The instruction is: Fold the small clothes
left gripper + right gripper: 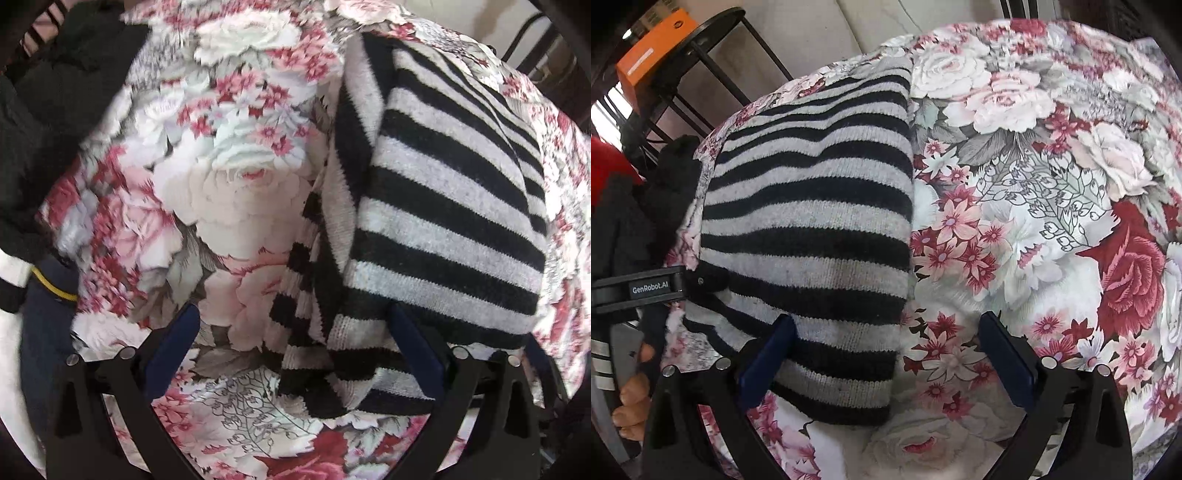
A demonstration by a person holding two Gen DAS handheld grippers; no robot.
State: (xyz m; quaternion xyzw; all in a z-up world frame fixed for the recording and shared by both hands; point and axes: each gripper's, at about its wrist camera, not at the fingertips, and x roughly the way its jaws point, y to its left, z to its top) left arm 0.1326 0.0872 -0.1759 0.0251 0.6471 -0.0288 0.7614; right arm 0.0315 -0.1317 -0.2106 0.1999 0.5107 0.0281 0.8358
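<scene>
A black-and-white striped knit garment (pixel 443 206) lies folded on the floral cloth (pixel 229 184); a loose striped part (pixel 325 354) trails toward my left gripper (pixel 295 332), which is open with the loose part lying between its fingers. In the right wrist view the same striped garment (pixel 812 229) lies at the left of the floral cloth (pixel 1034 221). My right gripper (pixel 886 339) is open, its left finger (pixel 768 362) over the garment's near edge, its right finger (pixel 1008 358) over bare cloth. The left gripper body (pixel 639 288) shows at the left edge.
Dark clothes (pixel 48 122) are piled at the left of the left wrist view, with a navy item with yellow trim (pixel 48 295) below. An orange box (pixel 653 48) sits on a black round stand (pixel 701 33). Dark and red clothes (pixel 613 206) lie left of the cloth.
</scene>
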